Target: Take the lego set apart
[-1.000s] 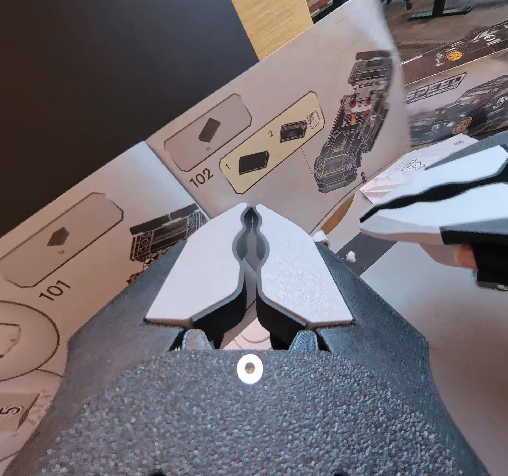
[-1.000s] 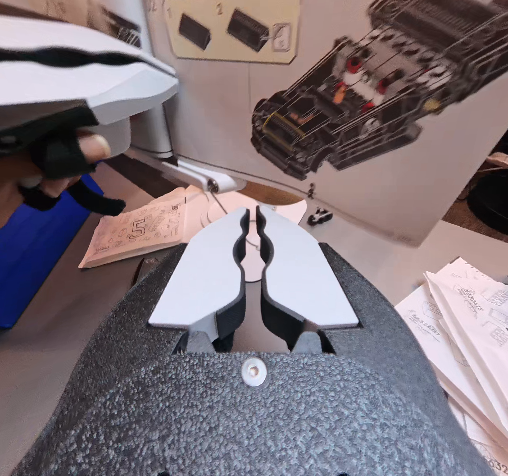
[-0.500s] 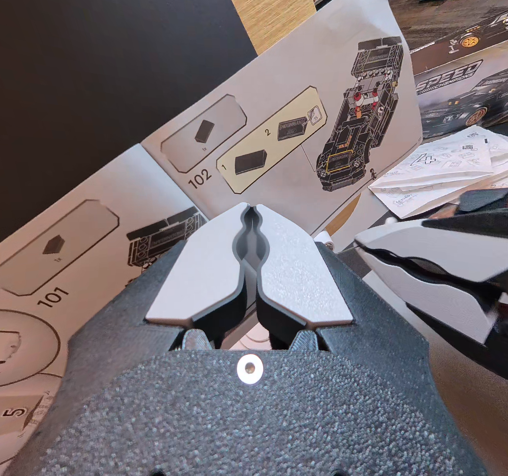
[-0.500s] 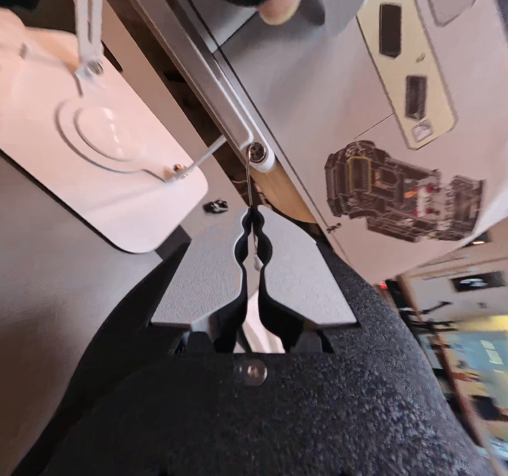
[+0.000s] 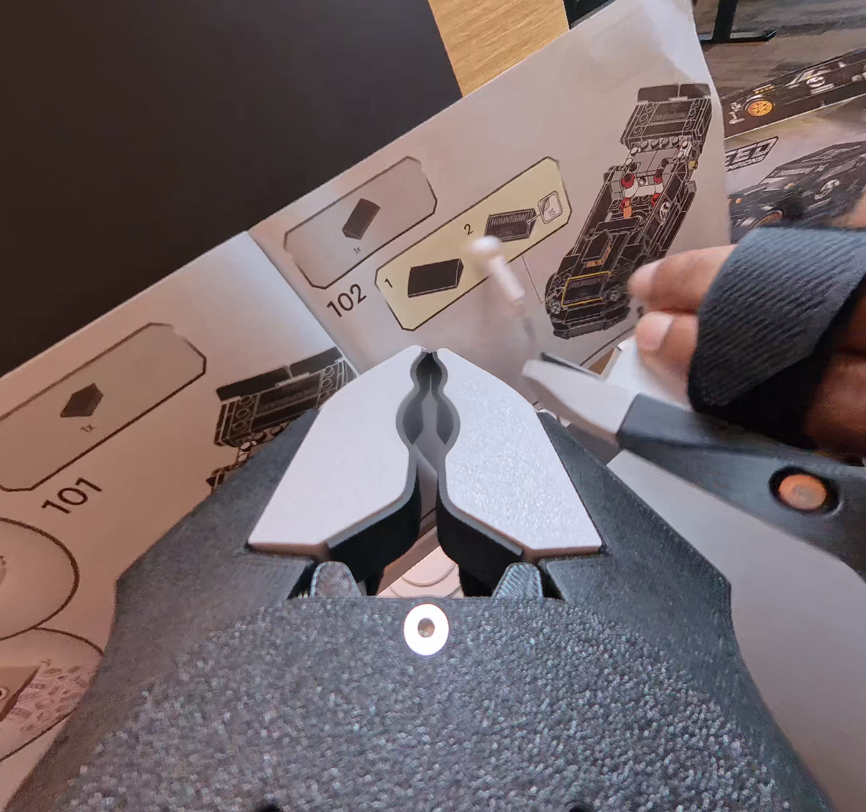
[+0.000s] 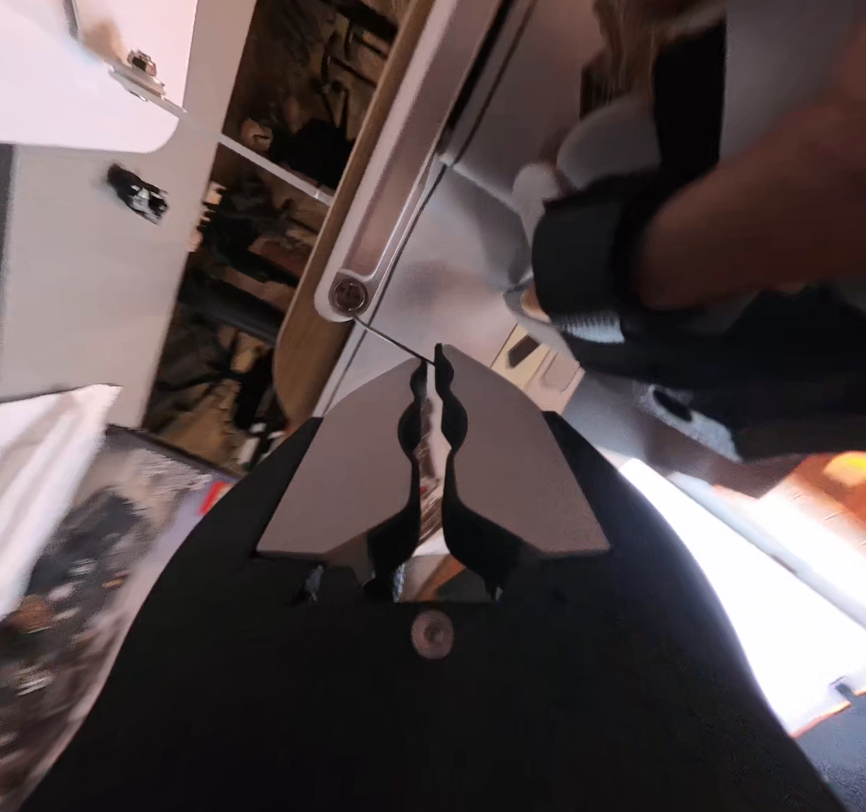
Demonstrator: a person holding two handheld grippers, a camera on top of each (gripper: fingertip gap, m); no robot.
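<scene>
Clamping the lower edge of an open instruction booklet, the left gripper presses its smooth grey, wavy-edged fingers together above a grainy black body. Glossy pages carry printed step diagrams of a black brick car. At right, a hand in a ribbed black strap steers the right gripper, clenched on a thin wire page holder. Only a small dark lego piece, blurred, lies on the white tabletop.
</scene>
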